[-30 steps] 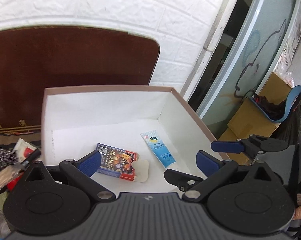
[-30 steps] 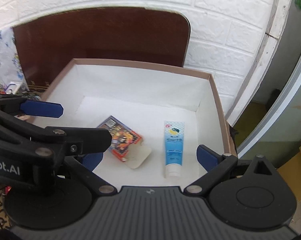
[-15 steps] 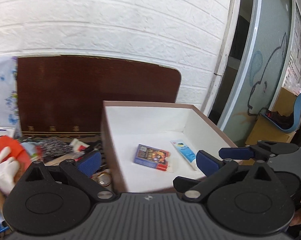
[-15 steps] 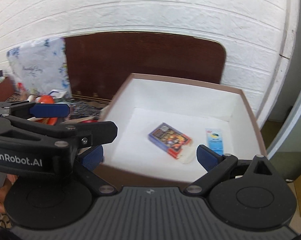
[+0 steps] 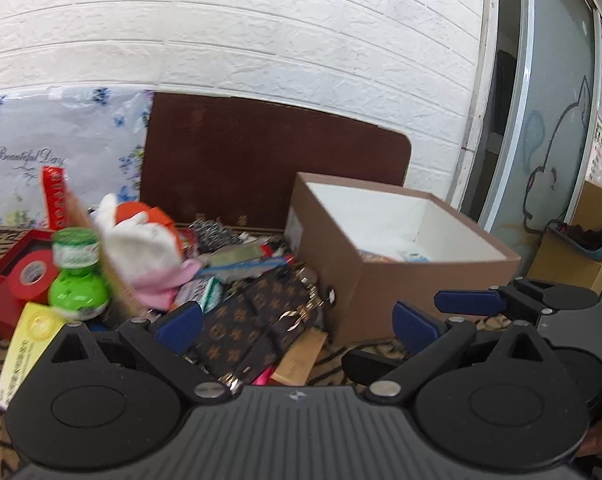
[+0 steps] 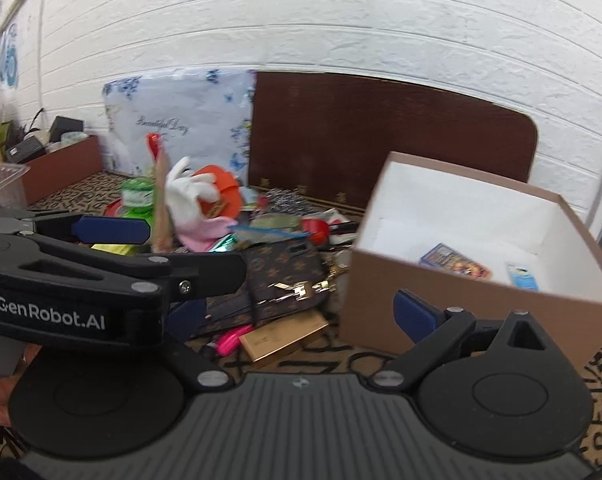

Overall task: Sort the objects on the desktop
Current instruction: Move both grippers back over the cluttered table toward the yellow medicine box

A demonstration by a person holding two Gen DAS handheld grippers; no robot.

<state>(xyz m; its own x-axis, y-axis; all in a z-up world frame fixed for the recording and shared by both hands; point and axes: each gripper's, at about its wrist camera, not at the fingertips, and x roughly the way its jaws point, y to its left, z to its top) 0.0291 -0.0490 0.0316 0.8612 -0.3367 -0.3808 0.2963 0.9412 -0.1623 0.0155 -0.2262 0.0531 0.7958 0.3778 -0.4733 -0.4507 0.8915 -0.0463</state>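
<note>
A brown cardboard box [image 5: 353,280] with a white inside stands on the right of the table; it also shows in the right wrist view [image 6: 441,312]. Inside lie a blue and red card pack [image 6: 453,263] and a blue tube [image 6: 522,276]. A heap of loose objects lies left of the box: a brown monogram wallet [image 5: 257,320], a white and pink plush toy [image 5: 141,248], a green bottle [image 5: 77,276]. My left gripper [image 5: 297,322] is open and empty above the wallet. My right gripper [image 6: 297,318] is open and empty, with the left gripper [image 6: 109,232] beside it.
A red box with red tape [image 5: 17,280] and a yellow pack [image 5: 29,344] lie at the far left. A gold box [image 6: 285,338] and a pink marker [image 6: 229,342] lie in front of the wallet. A dark brown board [image 5: 261,160] and a floral bag [image 5: 41,160] lean on the brick wall.
Both grippers have pulled back and up from inside the box and swung left. The heap of objects left of the box has come into view. Both stay open and empty.
</note>
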